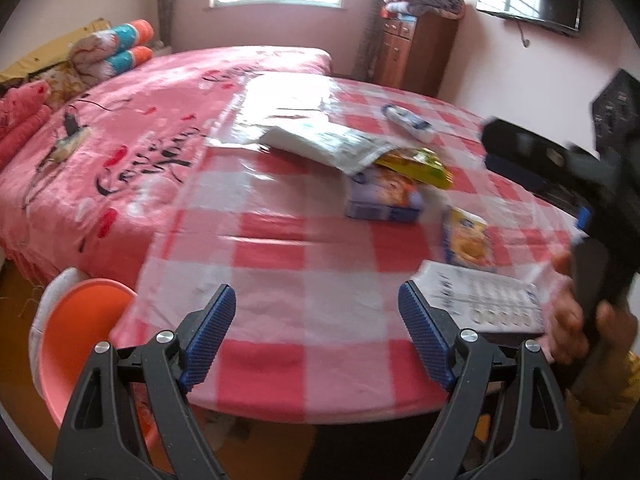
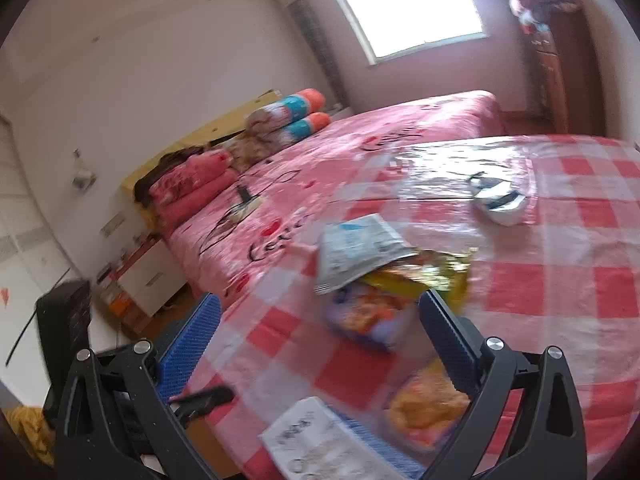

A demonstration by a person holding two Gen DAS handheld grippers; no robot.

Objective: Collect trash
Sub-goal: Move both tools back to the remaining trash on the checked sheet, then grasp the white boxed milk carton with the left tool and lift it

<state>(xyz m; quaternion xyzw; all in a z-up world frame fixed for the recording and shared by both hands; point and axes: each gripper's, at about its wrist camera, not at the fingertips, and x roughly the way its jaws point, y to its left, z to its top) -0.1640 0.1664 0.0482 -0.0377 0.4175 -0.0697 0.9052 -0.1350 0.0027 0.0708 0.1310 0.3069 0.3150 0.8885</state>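
Both the left gripper (image 1: pixel 316 332) and right gripper (image 2: pixel 320 344) stand wide and empty over the round red-and-white checked bench (image 1: pixel 280 248) with scattered snack wrappers (image 1: pixel 384 196).

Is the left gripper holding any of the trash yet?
No. The left gripper stands open over bare checked tablecloth, nothing between its pads, and the white printed sheet lies beside it untouched.

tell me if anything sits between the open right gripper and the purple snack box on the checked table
Nothing visible blocks it: the right gripper is open, and the purple snack box lies just ahead between its fingers, partly under a white wrapper.
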